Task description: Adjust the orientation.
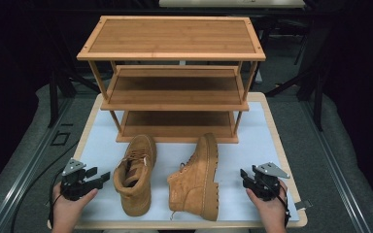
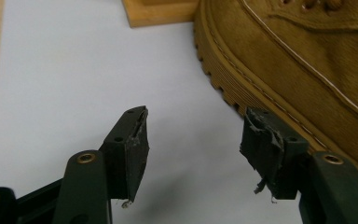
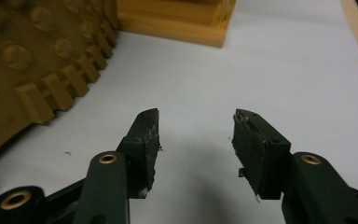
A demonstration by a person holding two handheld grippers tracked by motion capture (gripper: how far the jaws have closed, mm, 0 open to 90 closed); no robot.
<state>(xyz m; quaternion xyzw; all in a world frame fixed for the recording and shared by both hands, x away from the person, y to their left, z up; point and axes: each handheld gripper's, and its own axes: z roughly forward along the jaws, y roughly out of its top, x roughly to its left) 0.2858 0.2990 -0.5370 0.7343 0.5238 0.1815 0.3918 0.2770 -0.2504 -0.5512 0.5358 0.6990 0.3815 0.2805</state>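
Two tan boots lie on the white table (image 1: 97,141) before an empty three-tier wooden rack (image 1: 175,82): the upright boot (image 1: 135,174) just beside the left gripper (image 1: 97,175), the tipped boot (image 1: 196,178), on its side with sole rightward, near the right gripper (image 1: 245,175). Both boots' long axes run toward the rack. Both grippers are released and grasp nothing.

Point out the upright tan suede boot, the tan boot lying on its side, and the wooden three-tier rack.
upright tan suede boot (image 1: 135,171), high view, laces.
tan boot lying on its side (image 1: 194,180), high view, suede side.
wooden three-tier rack (image 1: 171,36), high view, top shelf.
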